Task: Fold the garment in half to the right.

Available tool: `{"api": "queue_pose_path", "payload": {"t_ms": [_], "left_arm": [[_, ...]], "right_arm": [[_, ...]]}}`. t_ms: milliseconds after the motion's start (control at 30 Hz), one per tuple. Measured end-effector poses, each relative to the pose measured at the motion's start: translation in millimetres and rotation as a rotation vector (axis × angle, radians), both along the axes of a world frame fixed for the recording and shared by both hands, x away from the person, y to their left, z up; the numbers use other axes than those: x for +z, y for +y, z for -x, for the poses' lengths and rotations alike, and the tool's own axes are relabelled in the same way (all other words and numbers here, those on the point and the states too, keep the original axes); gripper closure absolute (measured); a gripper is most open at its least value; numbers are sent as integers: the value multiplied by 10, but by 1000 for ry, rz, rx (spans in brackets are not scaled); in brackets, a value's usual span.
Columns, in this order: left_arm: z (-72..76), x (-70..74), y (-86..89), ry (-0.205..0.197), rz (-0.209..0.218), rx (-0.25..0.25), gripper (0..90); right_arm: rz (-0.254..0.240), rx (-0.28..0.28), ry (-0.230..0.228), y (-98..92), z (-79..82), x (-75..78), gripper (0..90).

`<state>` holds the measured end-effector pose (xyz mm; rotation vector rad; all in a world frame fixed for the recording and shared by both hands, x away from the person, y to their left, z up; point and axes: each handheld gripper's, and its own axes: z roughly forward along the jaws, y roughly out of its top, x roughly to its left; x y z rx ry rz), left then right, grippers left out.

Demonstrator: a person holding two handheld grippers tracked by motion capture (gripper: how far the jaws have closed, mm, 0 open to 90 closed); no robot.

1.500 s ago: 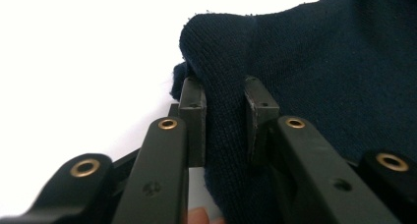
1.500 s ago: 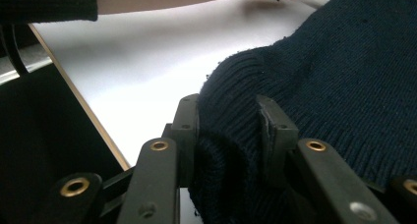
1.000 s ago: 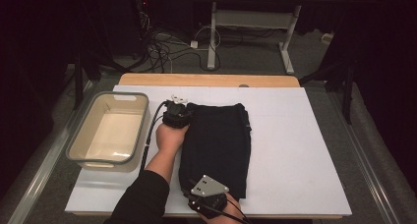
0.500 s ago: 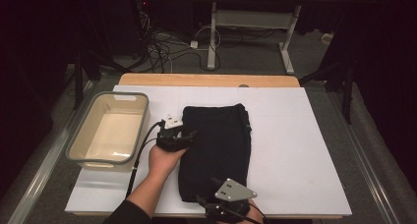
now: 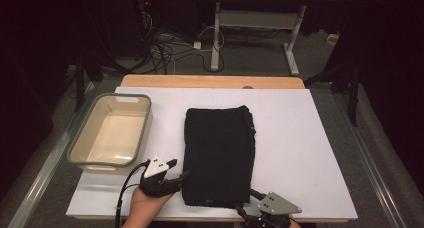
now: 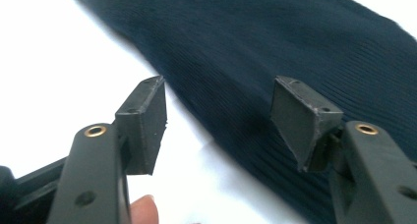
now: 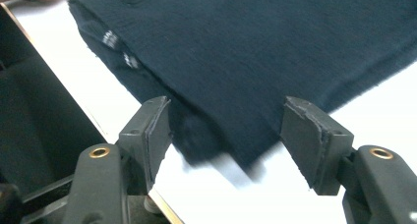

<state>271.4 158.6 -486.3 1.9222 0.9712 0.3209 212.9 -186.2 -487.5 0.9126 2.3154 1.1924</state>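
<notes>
A folded black knit garment (image 5: 219, 153) lies flat in the middle of the white table board (image 5: 300, 153). My left gripper (image 5: 179, 169) is beside its near left corner, level with the board. In the left gripper view the left gripper (image 6: 219, 94) has just been opening, and the garment's edge (image 6: 275, 42) runs under the gap, untouched by the pads. My right gripper (image 5: 246, 200) sits at the near edge by the garment's near right part. In the right gripper view the right gripper (image 7: 226, 111) is open, though its jaws have just narrowed a little over the garment's corner (image 7: 255, 42), not pressing it.
A beige tub with a grey rim (image 5: 141, 133) stands at the left of the board, nothing inside. The table's near edge is right under both hands. Cables and another desk's legs (image 5: 216, 43) are on the floor beyond the far edge.
My left hand slid from the garment's far left corner down its left side to the near corner. My right hand moved right along the near edge. Both sets of jaws stand wider.
</notes>
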Motion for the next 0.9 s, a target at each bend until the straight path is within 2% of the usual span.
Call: {"api": "queue_pose_path", "payload": {"t_ms": [100,200,267,300,400,433,500,533,567,600,700,733,767,833,900], "left_arm": [[162,22,14,-1,19,-41,368],[337,25,-22,0,25,-85,349],[378,20,-47,2,11,-103,320],[432,-2,-94,-5,-30,-127,319],[451,-40,-121,2,-52,-148,365],[440,-76,-138,29,-67,-154,371],[436,-124,-153,44,-105,-155,408],[436,-124,-153,44,-105,-155,427],[444,-176,-155,57,-120,-159,447],[461,-184,-154,40,-126,-159,463],[475,-180,-149,38,-126,-164,562],[475,-180,-149,38,-126,-164,592],[484,-183,-149,31,-121,-164,622],[492,-179,-151,18,-126,-161,666],[498,-174,-145,9,-121,-153,697]], "right_arm": [[4,-18,13,-82,-11,-13,369],[15,-9,36,-92,-33,-48,369],[19,-1,41,-82,-41,-55,369],[18,9,44,-36,-53,-56,369],[32,18,39,37,-62,-65,364],[41,16,40,67,-65,-76,363],[61,18,46,91,-79,-95,365],[61,18,46,91,-79,-95,365],[56,17,54,90,-95,-90,404],[61,19,54,89,-100,-86,427],[59,22,58,91,-114,-80,519],[59,22,58,91,-114,-80,519],[55,27,59,88,-122,-79,588],[54,29,58,88,-123,-77,651],[59,39,53,96,-118,-74,751]]}}
